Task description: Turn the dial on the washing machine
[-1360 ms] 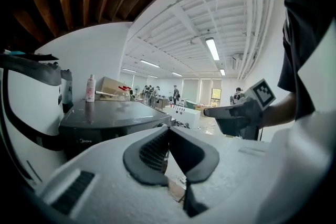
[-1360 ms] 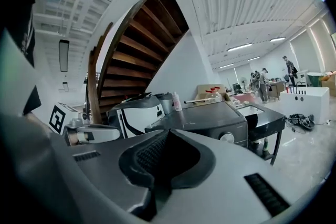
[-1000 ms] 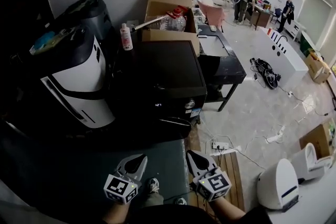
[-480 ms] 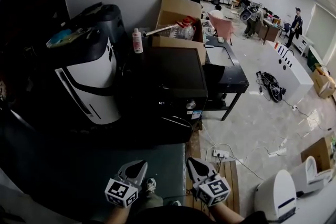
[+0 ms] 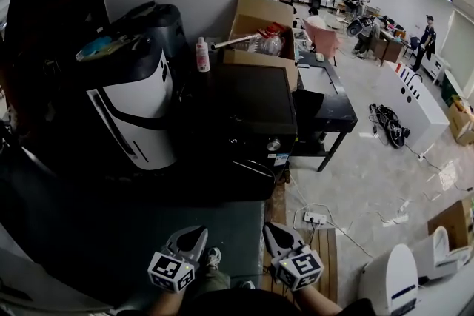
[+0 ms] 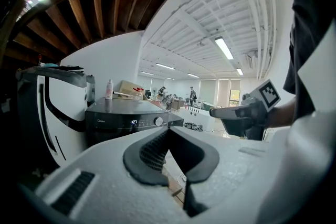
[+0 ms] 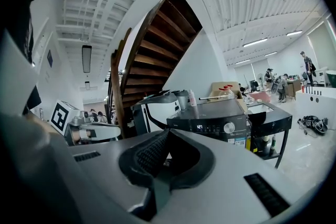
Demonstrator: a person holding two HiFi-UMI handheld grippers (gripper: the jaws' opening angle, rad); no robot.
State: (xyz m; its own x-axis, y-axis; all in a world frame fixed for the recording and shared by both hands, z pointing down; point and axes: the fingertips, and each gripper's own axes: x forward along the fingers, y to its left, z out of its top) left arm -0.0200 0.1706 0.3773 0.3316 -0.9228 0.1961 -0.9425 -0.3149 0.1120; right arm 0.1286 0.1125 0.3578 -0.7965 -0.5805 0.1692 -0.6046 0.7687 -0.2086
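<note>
Washing machine [image 5: 255, 103] drifted right in head view, left gripper [image 5: 194, 234], right gripper [image 5: 272, 229], jaws pressed together, empty

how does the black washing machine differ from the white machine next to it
The washing machine is black and boxy with a flat lid; the white machine is rounded, with a black band. The washing machine shows a lit display and a silver dial; the white machine's front shows neither. Both stand side by side.

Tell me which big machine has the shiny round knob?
The black washing machine, with its silver dial on the front. The white-and-black machine left of it shows no knob.
</note>
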